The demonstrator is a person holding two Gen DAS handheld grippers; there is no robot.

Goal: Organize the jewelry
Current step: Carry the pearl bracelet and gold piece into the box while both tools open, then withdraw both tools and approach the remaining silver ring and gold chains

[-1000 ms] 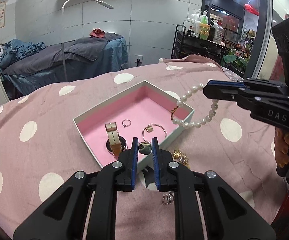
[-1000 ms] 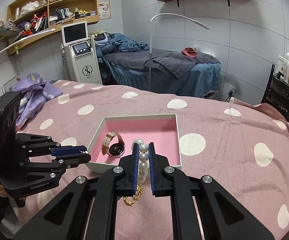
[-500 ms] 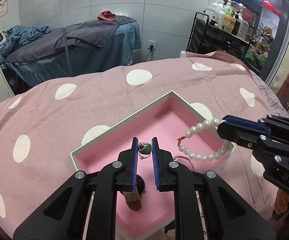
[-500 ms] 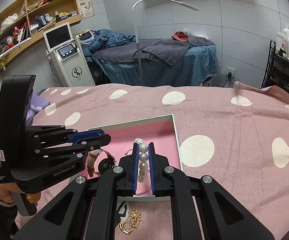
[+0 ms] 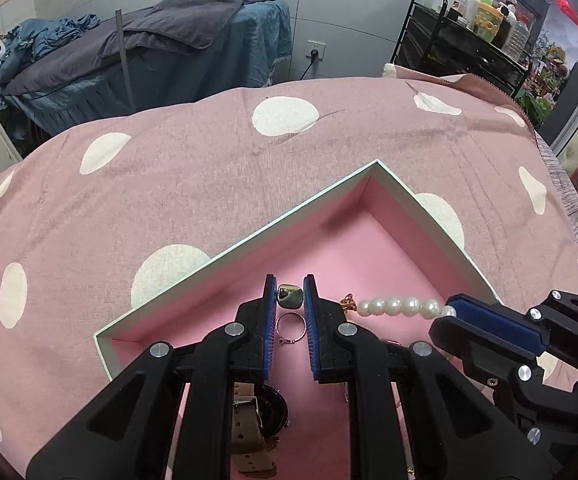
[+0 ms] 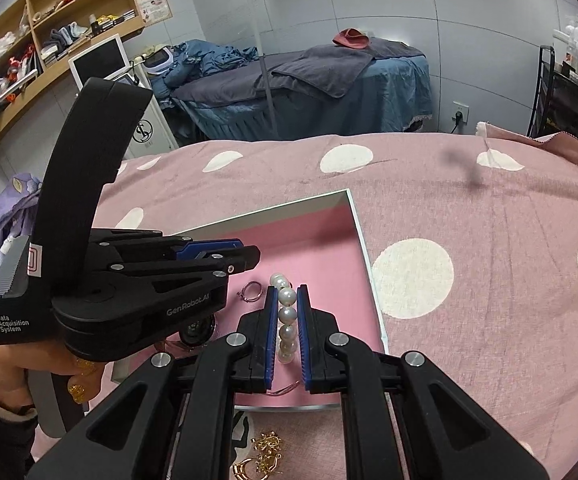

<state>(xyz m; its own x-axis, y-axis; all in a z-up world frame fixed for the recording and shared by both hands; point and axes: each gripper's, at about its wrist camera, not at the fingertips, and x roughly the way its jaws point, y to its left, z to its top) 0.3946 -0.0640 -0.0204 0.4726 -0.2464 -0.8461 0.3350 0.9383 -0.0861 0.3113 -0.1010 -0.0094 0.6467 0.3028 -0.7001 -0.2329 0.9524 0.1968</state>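
Both tools over the pink-lined box point(image 5: 417, 200), which sits on the polka-dot bed cover point(image 5: 169, 184). Left tool point(image 5: 290, 296) clamped on a small olive-gold ring piece point(image 5: 290, 295), held at the very tips, above the pink floor near the box's middle. Right tool point(image 6: 287, 320) clamped on a pearl bracelet point(image 6: 286, 316); beads run in a line along the slot between the pads, so the strand's long axis follows the tool's own axis, and the free end pokes out past the tips over the box interior. In the left wrist view that strand point(image 5: 397, 305) stretches sideways toward the left tool, its gold clasp point(image 5: 348, 303) just beside the left tool's right finger; the two loads are close, and a release of either turns on keeping them apart. The box floor lies straight below both tools, so the drop looks short for each; neither hand is clearly nearer. A thin silver ring point(image 5: 290, 328) already lies in the box, seen between the left fingers; a watch point(image 5: 257, 412) lies lower, mostly hidden by the left tool's frame. Gold earrings point(image 6: 263, 456) sit outside the box on the cover, cut off at the frame edge. Whether the bracelet's far end touches the floor cannot be told.
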